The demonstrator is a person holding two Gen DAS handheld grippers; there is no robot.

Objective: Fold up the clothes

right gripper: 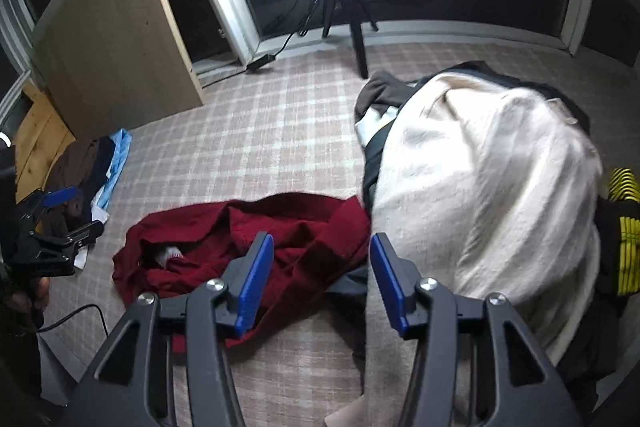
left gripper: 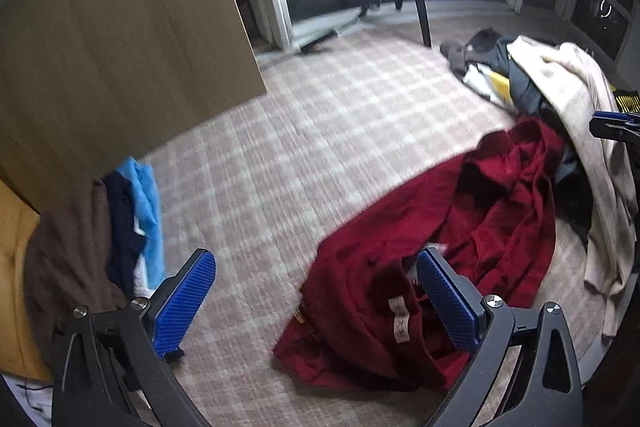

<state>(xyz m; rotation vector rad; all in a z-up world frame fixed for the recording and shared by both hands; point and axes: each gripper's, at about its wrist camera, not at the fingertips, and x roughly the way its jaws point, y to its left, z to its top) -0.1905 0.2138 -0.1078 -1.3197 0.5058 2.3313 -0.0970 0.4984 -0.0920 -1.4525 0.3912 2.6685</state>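
Left wrist view: the left gripper [left gripper: 316, 291] points down at a plaid carpet [left gripper: 320, 115] with its blue-padded fingers [left gripper: 184, 301] spread wide and nothing between them. A crumpled dark red garment [left gripper: 404, 267] lies under and beyond the right-hand finger, its white neck label [left gripper: 400, 319] just inside that finger's pad. Beyond the left-hand finger sits a small stack of folded clothes [left gripper: 100, 239], brown, navy and light blue, against a wooden panel [left gripper: 112, 39]. Far off past the right-hand finger, a cream garment [left gripper: 576, 115] drapes over a heap of dark clothing.

Right wrist view: the right gripper [right gripper: 322, 279] hangs with its jaws parted and gripping nothing; no earlier picture shows how they got there. The red garment [right gripper: 240, 239] spreads beyond and behind its left-hand finger, while the cream garment [right gripper: 480, 187] fills the space past its right-hand finger. The left gripper [right gripper: 60, 211] shows at the far left edge, near the folded stack [right gripper: 92, 163]. A ring light tripod [right gripper: 352, 23] stands well ahead.
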